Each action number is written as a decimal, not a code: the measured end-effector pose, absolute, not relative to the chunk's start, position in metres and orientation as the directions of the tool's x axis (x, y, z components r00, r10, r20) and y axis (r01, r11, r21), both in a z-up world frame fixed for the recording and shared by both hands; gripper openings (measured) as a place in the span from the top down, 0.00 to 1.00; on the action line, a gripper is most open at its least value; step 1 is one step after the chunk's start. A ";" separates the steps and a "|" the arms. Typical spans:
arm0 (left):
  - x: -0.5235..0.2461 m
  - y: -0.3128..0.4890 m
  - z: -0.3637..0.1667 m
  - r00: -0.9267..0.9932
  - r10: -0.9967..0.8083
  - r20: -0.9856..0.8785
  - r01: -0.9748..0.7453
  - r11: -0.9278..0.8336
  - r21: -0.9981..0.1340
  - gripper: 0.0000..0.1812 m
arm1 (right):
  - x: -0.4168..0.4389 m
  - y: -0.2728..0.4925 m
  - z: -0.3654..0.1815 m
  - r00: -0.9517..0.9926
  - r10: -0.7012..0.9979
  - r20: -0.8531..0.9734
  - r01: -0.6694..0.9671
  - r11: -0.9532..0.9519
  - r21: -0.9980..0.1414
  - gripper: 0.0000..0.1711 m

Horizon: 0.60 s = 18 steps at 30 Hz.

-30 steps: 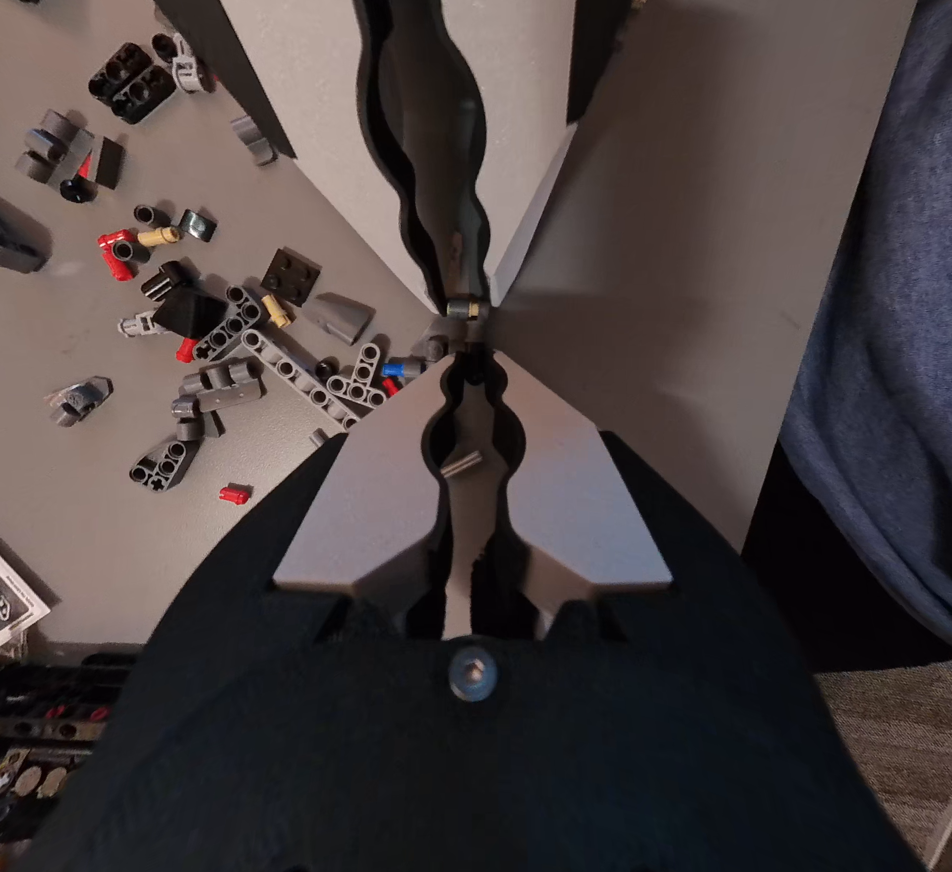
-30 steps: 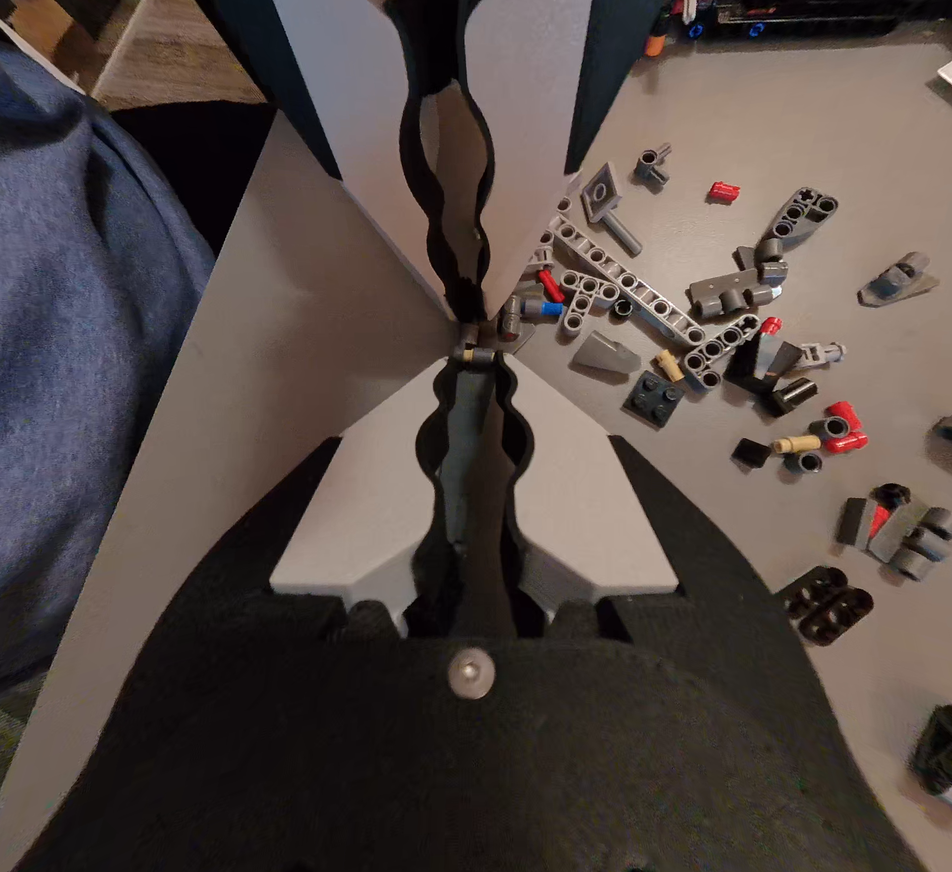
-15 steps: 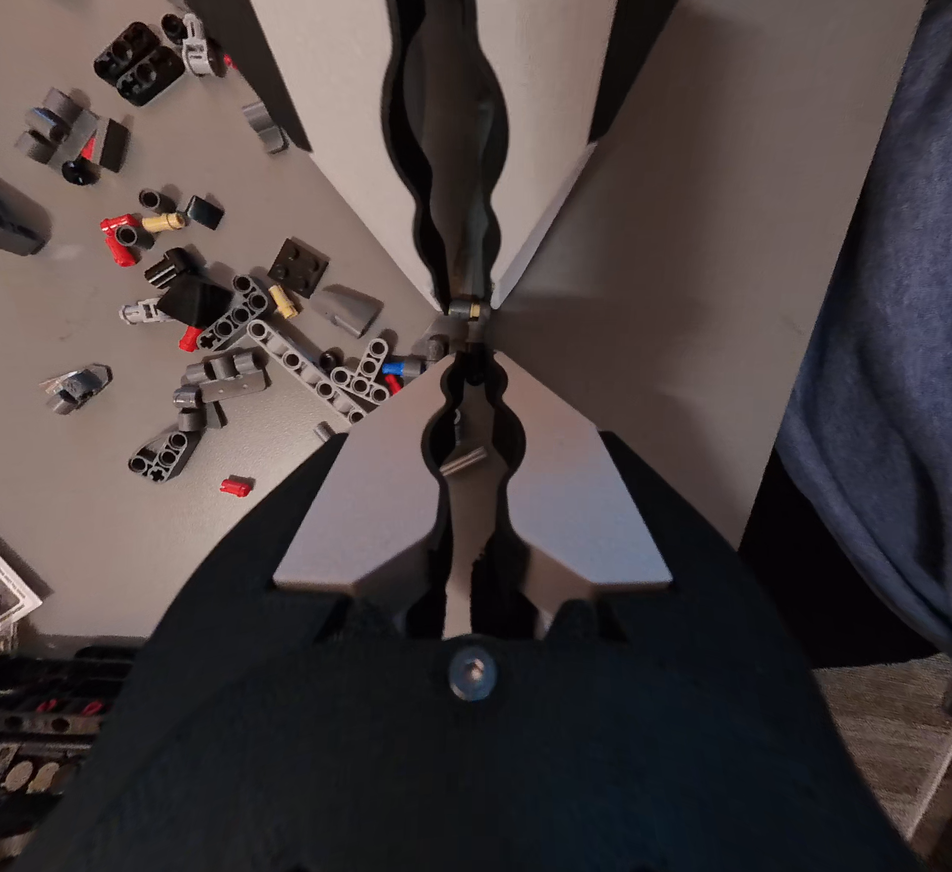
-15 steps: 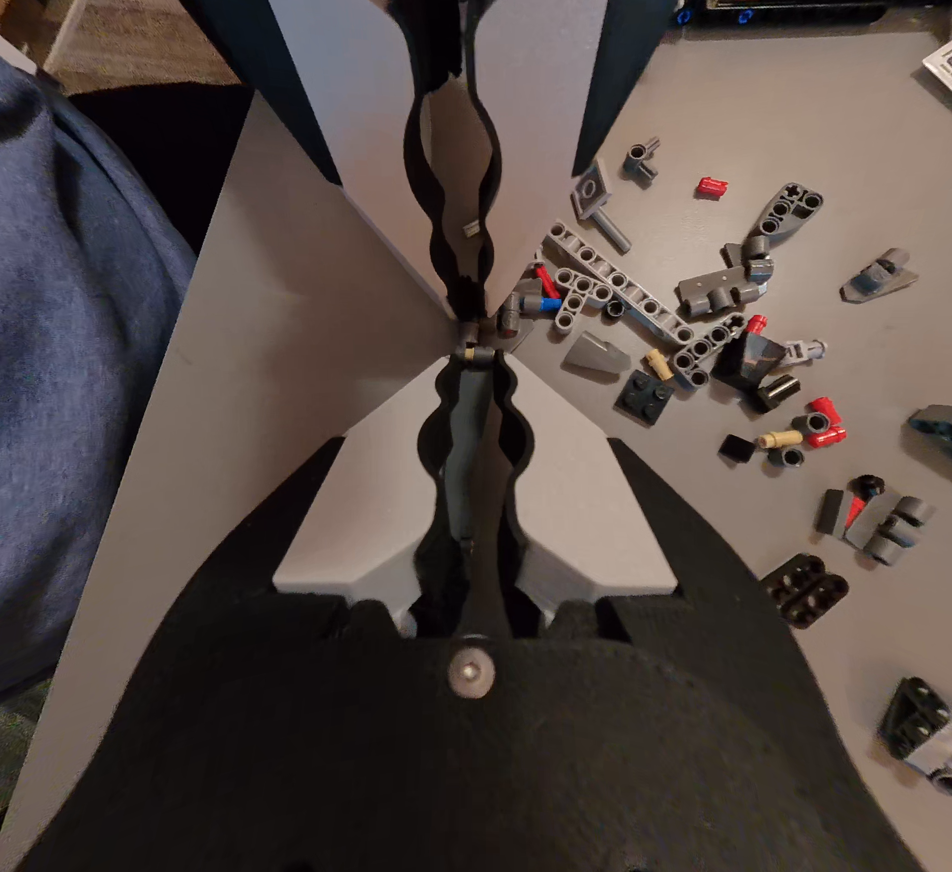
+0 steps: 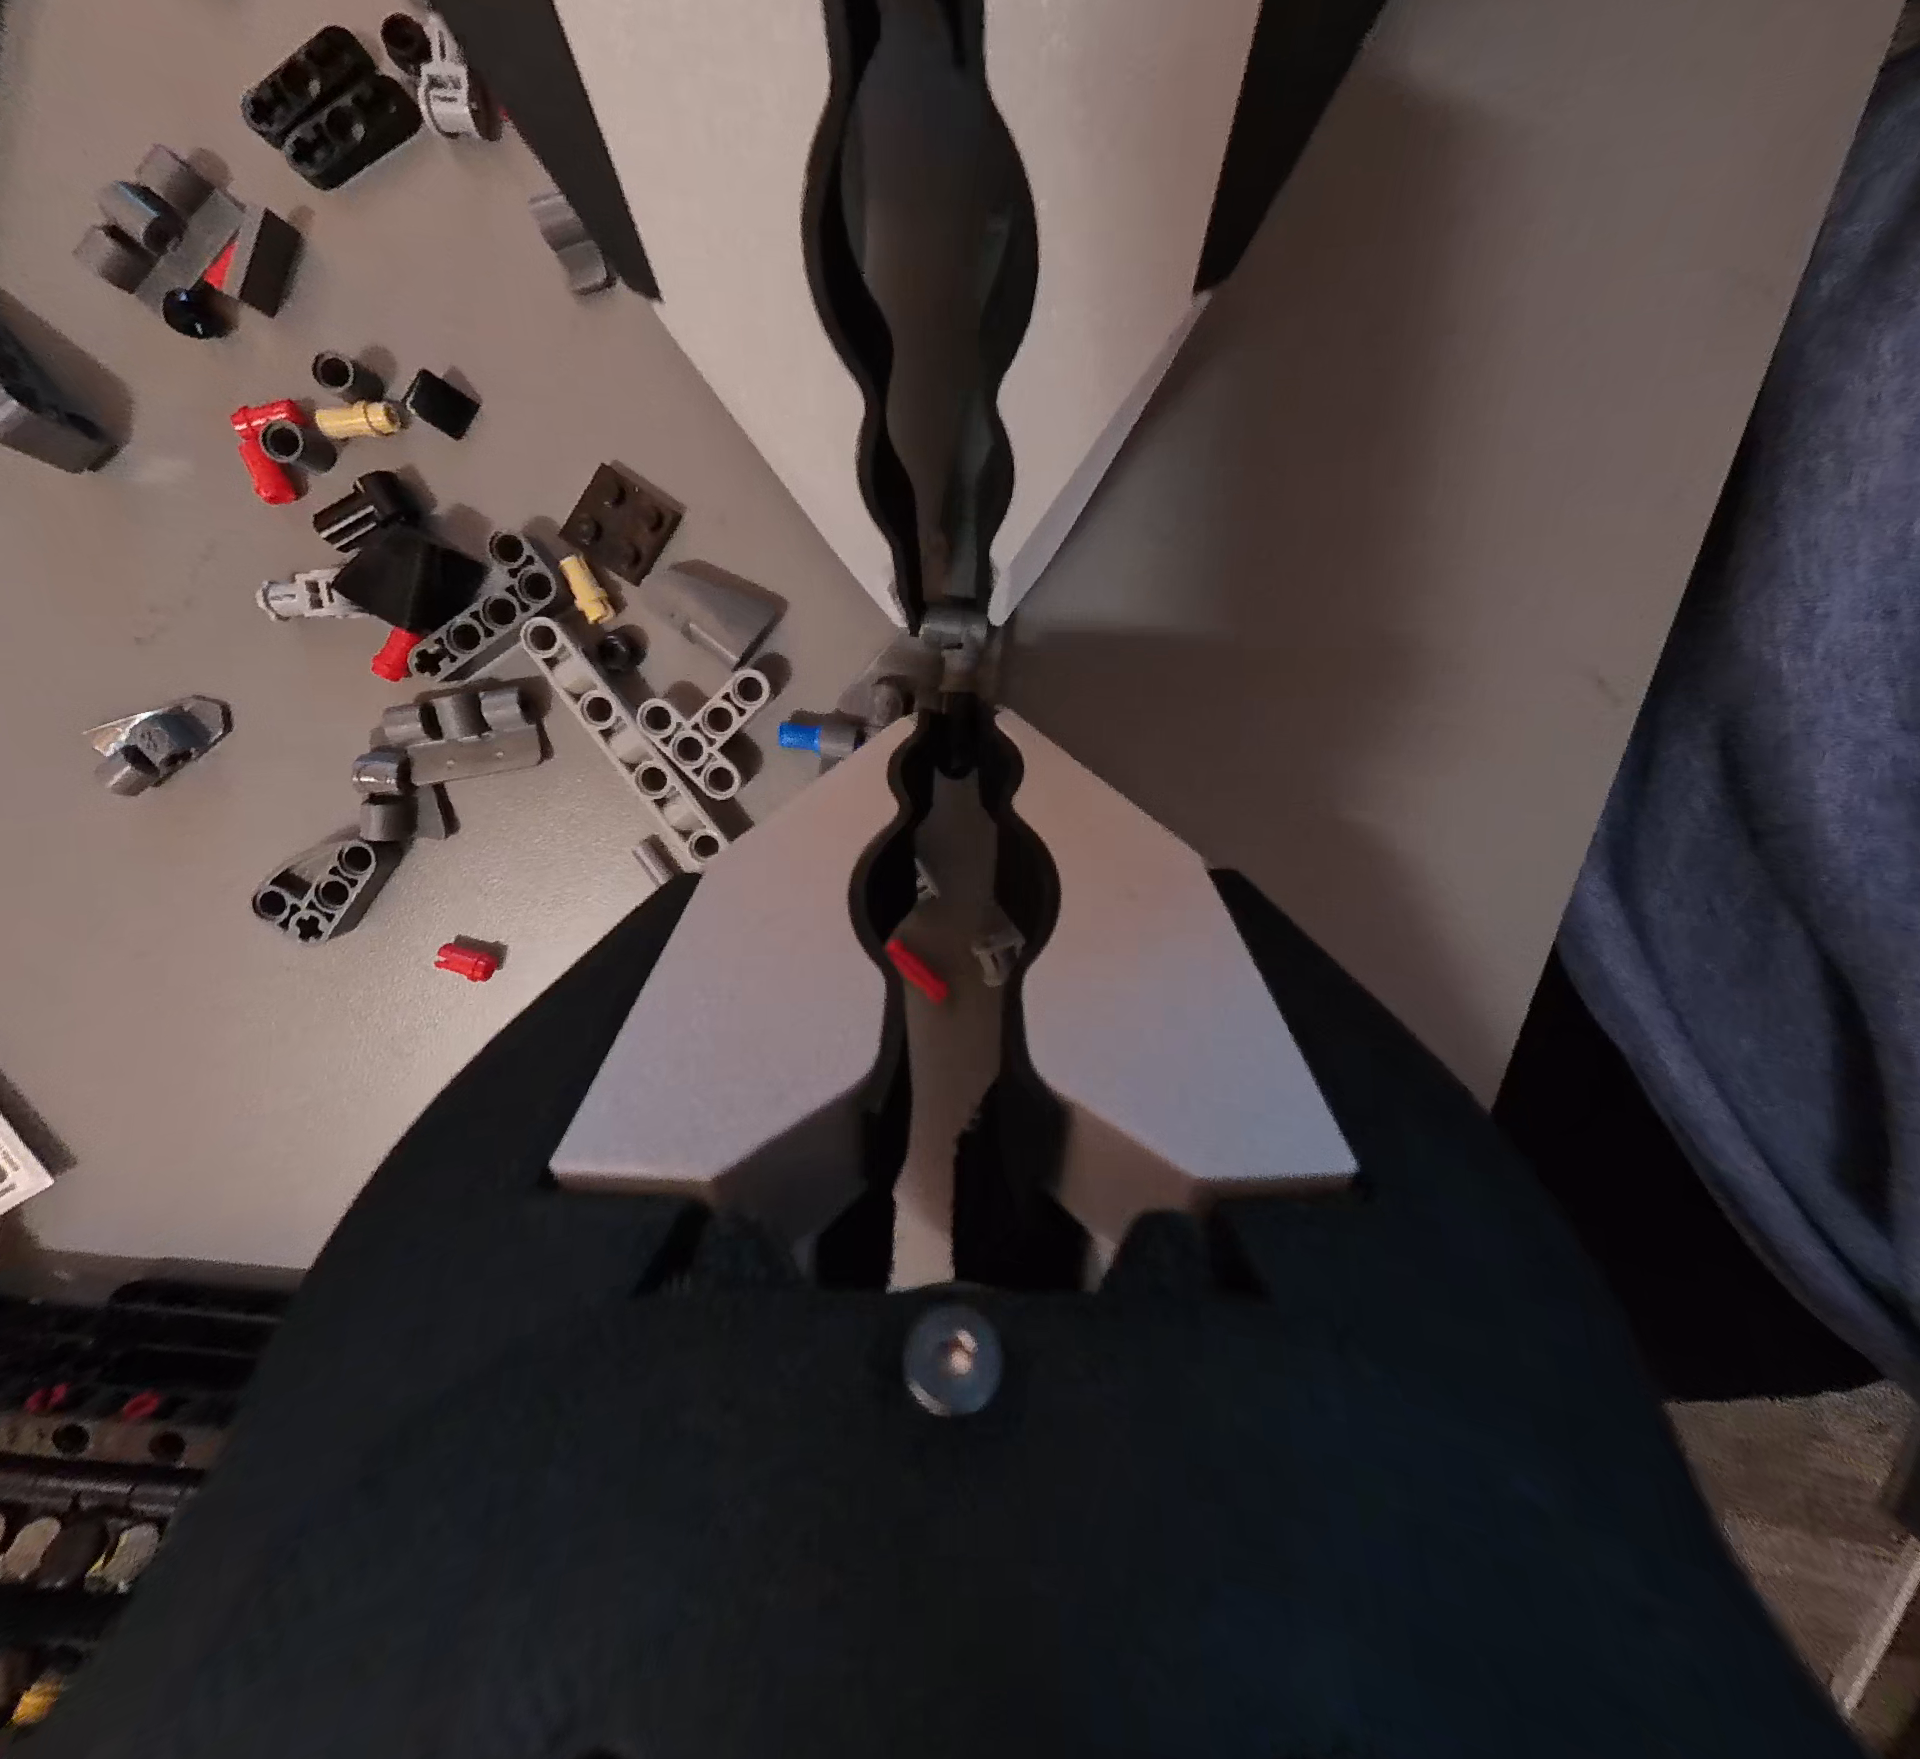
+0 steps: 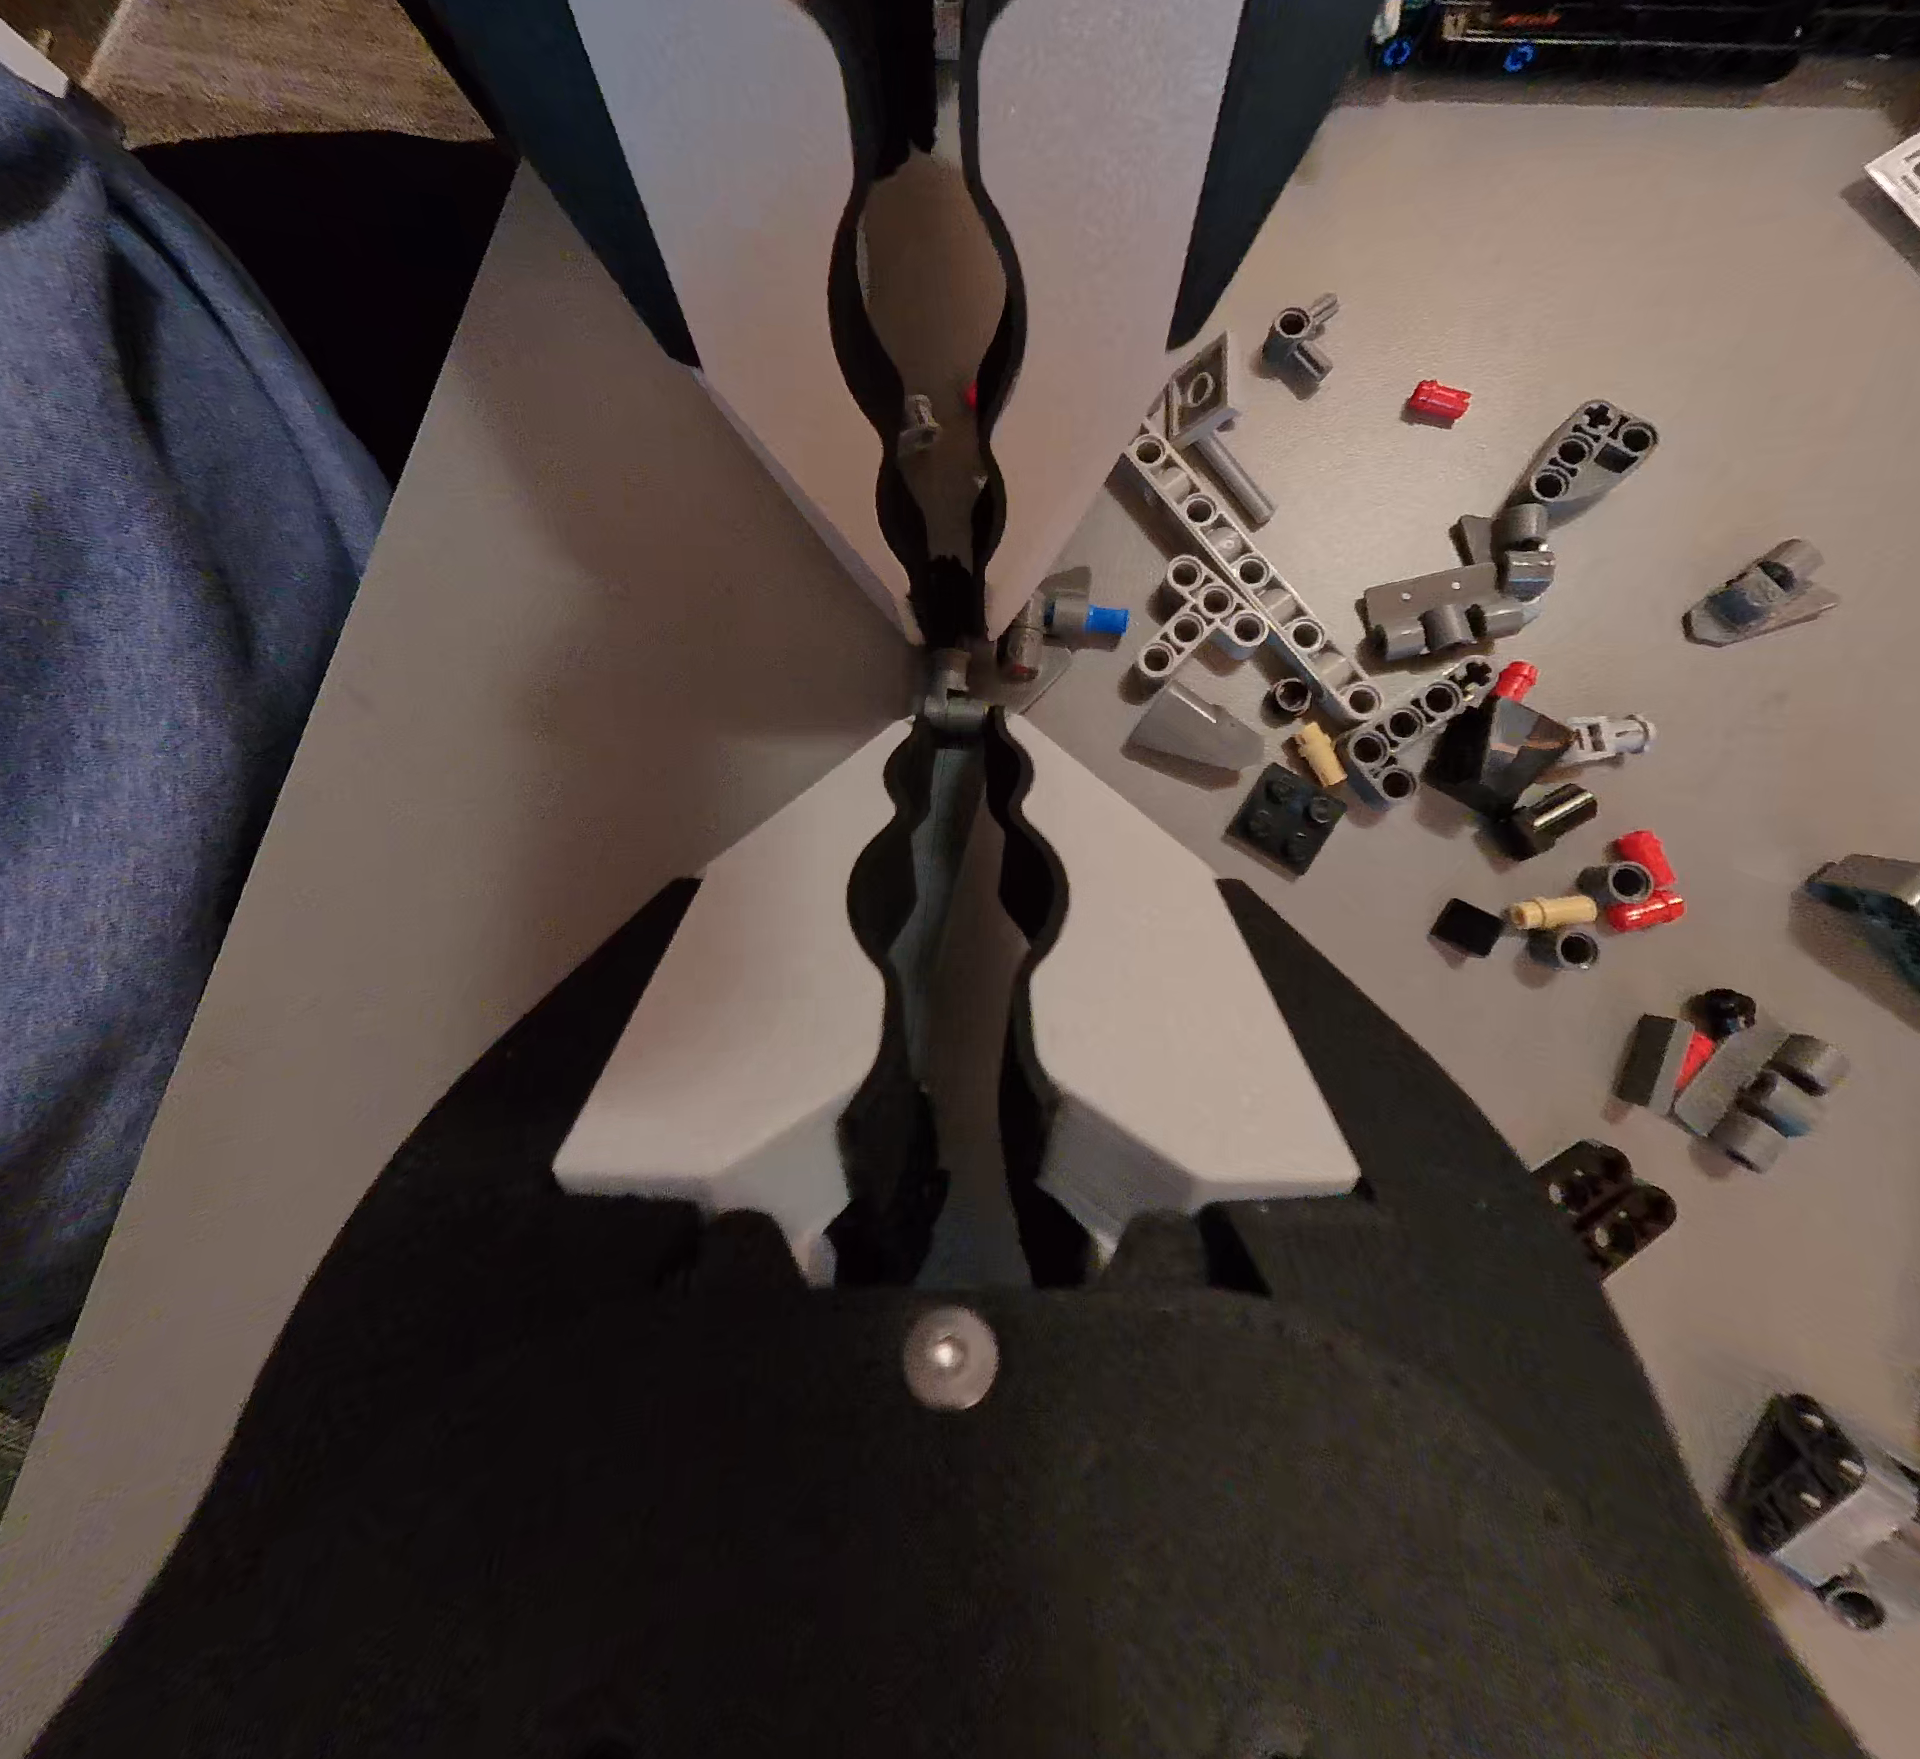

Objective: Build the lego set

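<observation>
Judging by the loose parts (image 6: 1351,670) scattered on the surface (image 5: 208,1034), you are early on, both jaws clamped tip to tip on one small grey connector (image 5: 954,644).

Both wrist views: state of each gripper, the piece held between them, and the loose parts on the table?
left gripper: shut on small grey connector, tip to tip with the other gripper.
right gripper: shut on small grey connector from the opposite side.
small grey connector: pinched between both tips, off the table.
long grey beam: lying flat, untouched.
black square plate: studs up, loose.
blue pin: seated in a grey connector.
table: strewn with loose parts.
</observation>
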<state>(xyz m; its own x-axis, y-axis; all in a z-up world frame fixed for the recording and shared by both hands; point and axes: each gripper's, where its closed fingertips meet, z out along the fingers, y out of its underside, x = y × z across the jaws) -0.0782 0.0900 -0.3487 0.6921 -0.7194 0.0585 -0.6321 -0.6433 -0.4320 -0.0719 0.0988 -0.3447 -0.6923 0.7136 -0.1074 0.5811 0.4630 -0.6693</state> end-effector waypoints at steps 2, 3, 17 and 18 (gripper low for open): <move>-0.078 0.091 -0.348 0.696 -0.716 0.054 -0.624 -0.640 -0.447 0.97 | -0.072 0.099 -0.345 -0.691 0.716 -0.103 0.579 0.462 -0.672 0.96; -0.077 0.093 -0.346 0.694 -0.718 0.049 -0.622 -0.633 -0.460 0.95 | -0.072 0.099 -0.345 -0.693 0.714 -0.102 0.577 0.464 -0.672 0.95; -0.090 0.084 -0.325 0.767 -0.641 -0.034 -0.559 -0.640 -0.528 0.88 | -0.057 0.109 -0.341 -0.692 0.717 -0.090 0.604 0.505 -0.617 0.87; -0.090 0.083 -0.325 0.770 -0.637 -0.038 -0.555 -0.639 -0.533 0.89 | -0.054 0.109 -0.344 -0.690 0.718 -0.091 0.612 0.512 -0.603 0.87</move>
<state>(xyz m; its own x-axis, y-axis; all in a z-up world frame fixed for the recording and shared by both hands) -0.0903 0.0835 -0.3246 0.7702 -0.6366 -0.0380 -0.5546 -0.6391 -0.5329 -0.0543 0.1087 -0.3443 -0.6905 0.7177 -0.0907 0.6118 0.5124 -0.6027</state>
